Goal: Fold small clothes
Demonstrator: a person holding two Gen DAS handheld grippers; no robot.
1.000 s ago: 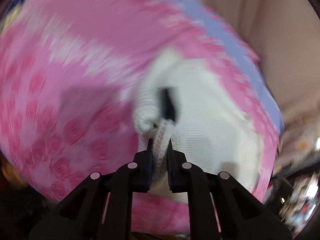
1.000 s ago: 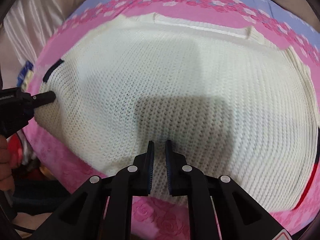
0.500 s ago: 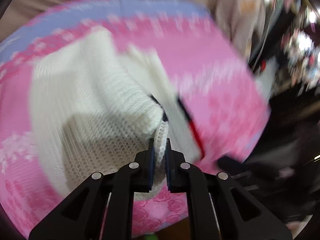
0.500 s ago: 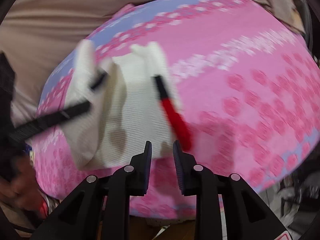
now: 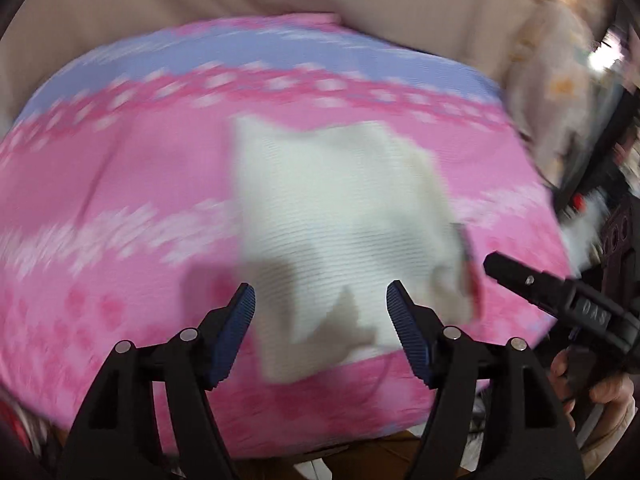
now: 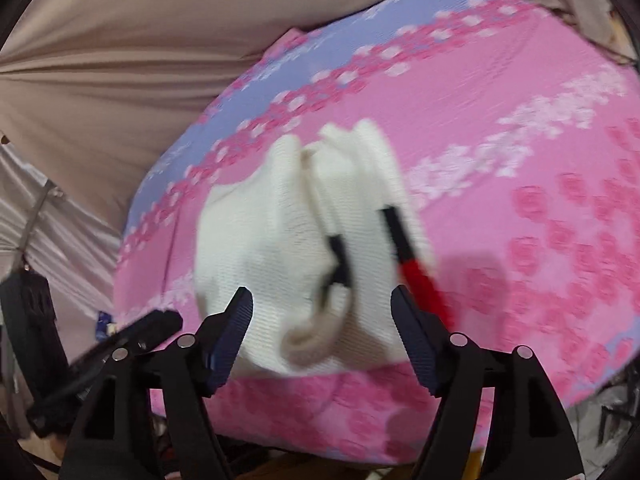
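Note:
A white knitted garment (image 5: 340, 216) lies folded over on the pink flowered cloth (image 5: 120, 200). In the right wrist view the white knit (image 6: 272, 240) shows black and red trim stripes (image 6: 416, 272) along its right edge. My left gripper (image 5: 320, 316) is open and empty, just above the garment's near edge. My right gripper (image 6: 322, 316) is open and empty, over the garment's near end. The right gripper also shows at the right of the left wrist view (image 5: 552, 292). The left gripper shows at the lower left of the right wrist view (image 6: 132, 336).
The pink and lilac cloth (image 6: 520, 160) covers a raised surface with its near edge dropping off just below the grippers. Beige curtain fabric (image 6: 140, 60) hangs behind. Cluttered items (image 5: 580, 80) stand at the far right of the left wrist view.
My left gripper has let go of the knit edge and opened wide. My right gripper has opened wider. The garment now lies folded over on the cloth, and both grippers have drawn back.

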